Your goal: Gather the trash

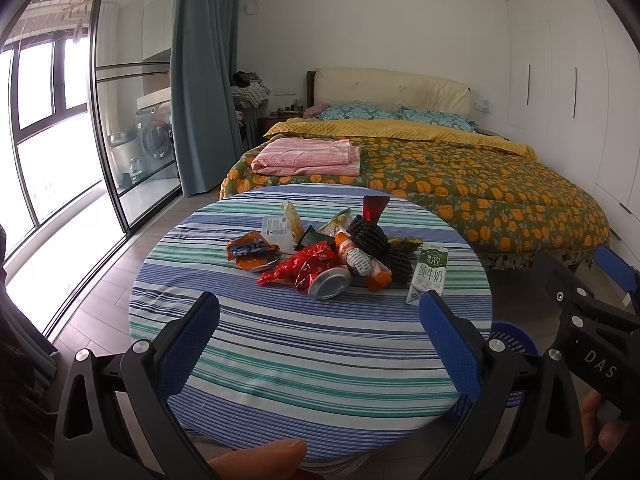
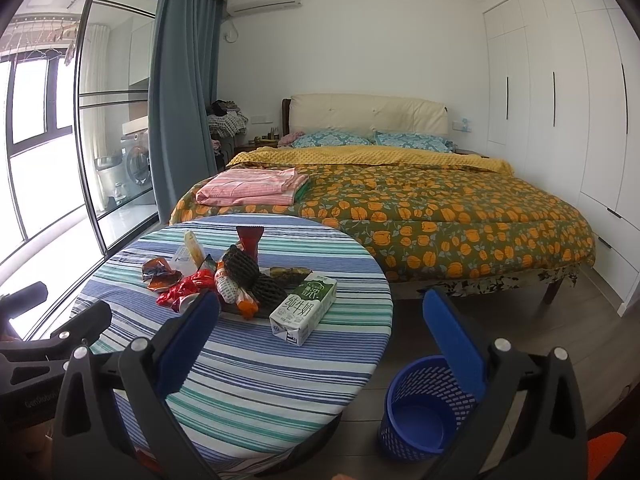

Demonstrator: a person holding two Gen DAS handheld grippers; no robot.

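The left hand-held gripper (image 1: 319, 354) hovers over the near edge of the desk (image 1: 280, 360), its blue pads spread wide apart and holding nothing. The right hand-held gripper (image 2: 320, 350) hangs off the desk's right side, jaws likewise wide apart and empty, with the blue mesh bin (image 2: 424, 408) on the floor just below its right finger.

The trash sits in a loose heap near the desk's middle, well ahead of both grippers. Nearest the right gripper lies the milk carton (image 2: 303, 310), flat on its broad face, its long axis running from the near edge of the desk toward the bed (image 2: 420, 208), folded bottom end facing the camera. A silver can (image 1: 329, 282) lies on its side with its round end turned toward the left gripper, tucked against a red wrapper (image 1: 298, 266).

The first pick probably goes best with the carton: it stands apart at the pile's edge, so closing across its narrow width, square to the long axis, should give a firm hold without dragging neighbours. The bin appears empty, so collection seems not yet begun.
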